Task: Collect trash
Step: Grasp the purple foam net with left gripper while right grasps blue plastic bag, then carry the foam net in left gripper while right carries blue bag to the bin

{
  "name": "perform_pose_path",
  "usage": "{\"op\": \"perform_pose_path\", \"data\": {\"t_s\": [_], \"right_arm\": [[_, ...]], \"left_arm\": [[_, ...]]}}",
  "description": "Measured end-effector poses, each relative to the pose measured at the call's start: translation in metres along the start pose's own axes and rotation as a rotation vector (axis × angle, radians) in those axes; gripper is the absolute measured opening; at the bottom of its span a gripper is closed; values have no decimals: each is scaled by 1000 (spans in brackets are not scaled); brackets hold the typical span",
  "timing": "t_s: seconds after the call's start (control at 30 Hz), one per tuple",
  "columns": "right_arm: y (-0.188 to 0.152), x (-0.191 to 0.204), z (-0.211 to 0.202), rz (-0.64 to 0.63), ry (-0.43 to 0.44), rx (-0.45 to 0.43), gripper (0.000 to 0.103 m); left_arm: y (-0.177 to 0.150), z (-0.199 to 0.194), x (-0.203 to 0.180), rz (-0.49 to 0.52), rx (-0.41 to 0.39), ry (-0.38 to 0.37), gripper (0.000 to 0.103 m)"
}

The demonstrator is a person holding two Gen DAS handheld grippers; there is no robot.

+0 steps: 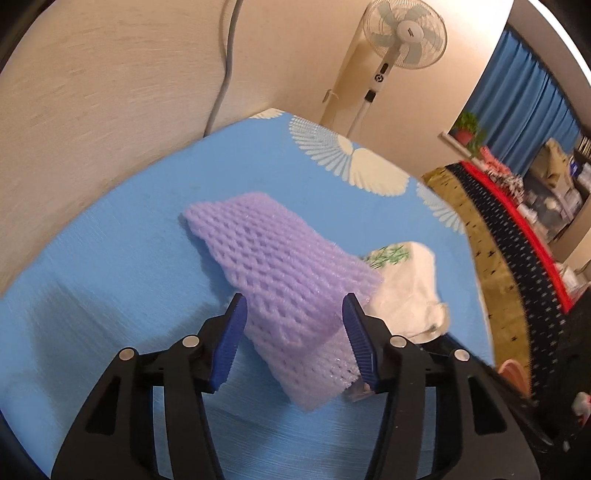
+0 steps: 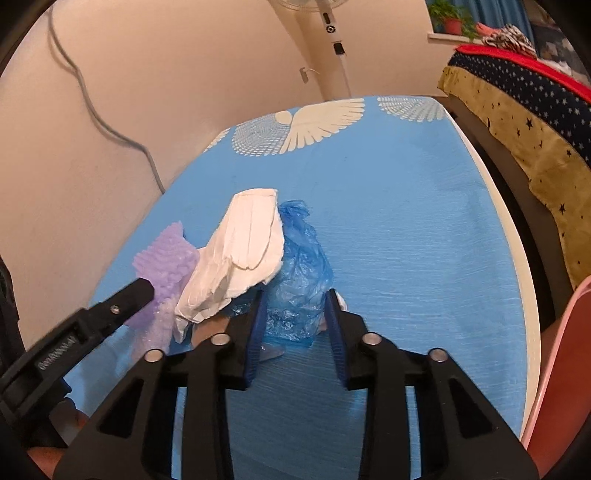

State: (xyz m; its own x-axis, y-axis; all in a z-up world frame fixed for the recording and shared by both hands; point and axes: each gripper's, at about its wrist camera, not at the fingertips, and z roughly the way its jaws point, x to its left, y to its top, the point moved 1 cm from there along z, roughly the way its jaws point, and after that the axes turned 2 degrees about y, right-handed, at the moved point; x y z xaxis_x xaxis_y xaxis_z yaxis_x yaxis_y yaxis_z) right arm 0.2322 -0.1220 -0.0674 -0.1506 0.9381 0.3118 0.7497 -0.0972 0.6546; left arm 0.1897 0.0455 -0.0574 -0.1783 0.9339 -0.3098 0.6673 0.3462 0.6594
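Straddling a purple foam net sleeve (image 1: 280,273), the left gripper (image 1: 293,317) stands spread, its 2 pads not pressing it. Right gripper (image 2: 295,317), likewise unclenched, brackets a crumpled blue plastic bag (image 2: 299,266). Beside both, white crumpled paper (image 2: 240,254). All 3 lie on the blue table (image 2: 406,258); farther off, a standing fan (image 1: 402,33).

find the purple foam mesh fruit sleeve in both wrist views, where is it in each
Left wrist view: the purple foam mesh fruit sleeve fills the centre and runs down between the left gripper's open fingers.
Right wrist view: it sits at left of centre, beside the other gripper's black finger.
Shared landmark: the crumpled white paper lying against the sleeve's right side.
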Motion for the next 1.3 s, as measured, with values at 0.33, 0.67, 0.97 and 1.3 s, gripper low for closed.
{"op": "perform_pose_path", "data": {"t_s": [0.33, 0.67, 0.97, 1.3], "right_arm": [[4, -5, -26, 6, -11, -70, 1], [8, -18, -81, 21, -68, -151, 1], [0, -20, -130, 19, -103, -200, 1], [-14, -31, -178, 31, -128, -241, 1]], "left_arm": [[7, -18, -4, 47, -72, 15, 12], [16, -62, -12, 92, -182, -19, 10], [8, -92, -21, 142, -201, -62, 10], [-14, -122, -38, 238, -214, -114, 10]]}}
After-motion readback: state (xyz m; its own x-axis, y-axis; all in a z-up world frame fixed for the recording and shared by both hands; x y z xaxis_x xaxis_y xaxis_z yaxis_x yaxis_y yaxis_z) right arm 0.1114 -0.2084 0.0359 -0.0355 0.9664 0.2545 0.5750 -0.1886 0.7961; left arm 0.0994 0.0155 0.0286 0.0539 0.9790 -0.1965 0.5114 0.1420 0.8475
